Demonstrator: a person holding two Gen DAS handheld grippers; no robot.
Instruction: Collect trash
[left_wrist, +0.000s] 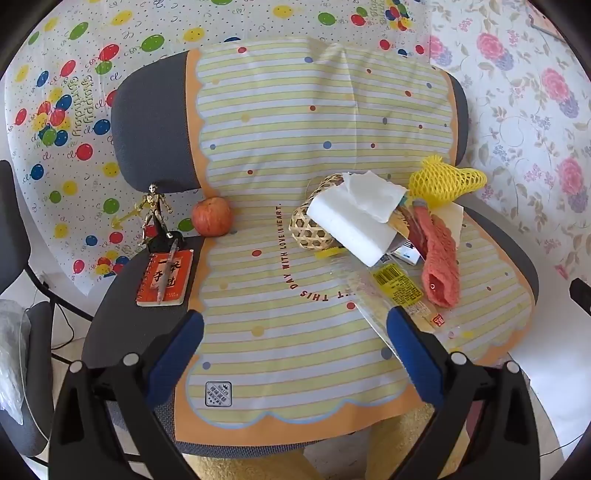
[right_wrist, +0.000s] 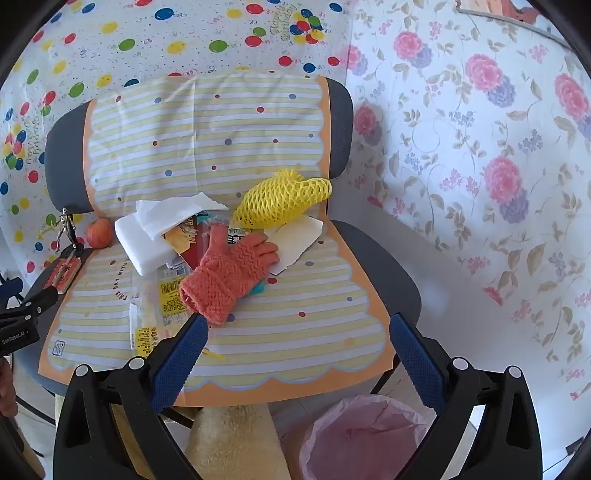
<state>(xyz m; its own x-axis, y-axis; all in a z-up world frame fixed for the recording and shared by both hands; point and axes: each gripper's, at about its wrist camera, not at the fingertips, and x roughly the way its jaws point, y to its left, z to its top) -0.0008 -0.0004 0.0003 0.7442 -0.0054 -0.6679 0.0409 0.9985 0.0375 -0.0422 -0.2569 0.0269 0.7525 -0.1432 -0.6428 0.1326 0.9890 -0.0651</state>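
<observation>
a heap of trash lies on the right half of a chair seat (left_wrist: 122, 314) covered by a striped plastic sheet (left_wrist: 295, 350). its longest piece, a clear wrapper (left_wrist: 373, 295) with a yellow barcode label, runs from the pile toward the camera, its near end just beside the left gripper (left_wrist: 295, 354). on top lie a white foam block (right_wrist: 142, 243) with a tissue (right_wrist: 173, 212), a yellow foam net (right_wrist: 280, 201) pointing right, and an orange glove (right_wrist: 225, 275), cuff toward the camera, fingers pointing up and right. a small woven basket (left_wrist: 310, 225) lies on its side behind the block, contents hidden. a pink-lined bin (right_wrist: 365, 435) stands on the floor in front of the chair; nothing shows inside. both left and right gripper (right_wrist: 299, 358) have jaws wide apart, holding nothing. an apple (left_wrist: 212, 216) sits left.
</observation>
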